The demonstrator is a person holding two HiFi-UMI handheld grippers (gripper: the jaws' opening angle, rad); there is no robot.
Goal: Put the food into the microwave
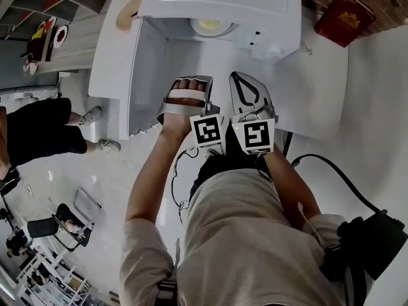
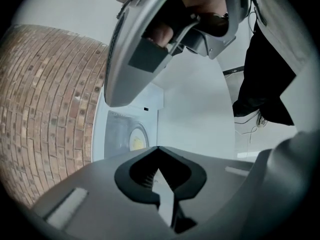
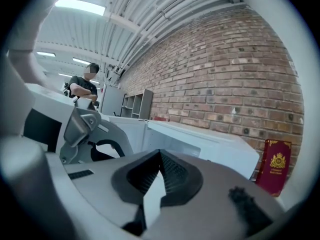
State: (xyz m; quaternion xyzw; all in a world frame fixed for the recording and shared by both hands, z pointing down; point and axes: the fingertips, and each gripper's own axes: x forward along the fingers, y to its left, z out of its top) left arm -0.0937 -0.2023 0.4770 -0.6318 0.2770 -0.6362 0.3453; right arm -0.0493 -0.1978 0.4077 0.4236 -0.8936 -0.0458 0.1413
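The white microwave (image 1: 255, 5) stands on a white counter with its door (image 1: 143, 75) swung open to the left. Inside it sits a plate of yellowish food (image 1: 210, 25), which the left gripper view also shows as the plate of food (image 2: 137, 139) in the lit cavity. My left gripper (image 1: 191, 80) and right gripper (image 1: 240, 76) are side by side in front of the opening, short of it. The left gripper (image 2: 158, 147) has its jaws shut with nothing between them. The right gripper (image 3: 160, 151) is shut and empty too.
A dark red book (image 1: 344, 16) leans against the brick wall (image 3: 230, 74) right of the microwave; the same book (image 3: 274, 166) appears in the right gripper view. A person (image 3: 84, 86) stands far off. A seated person's legs (image 1: 44, 129) are at the left.
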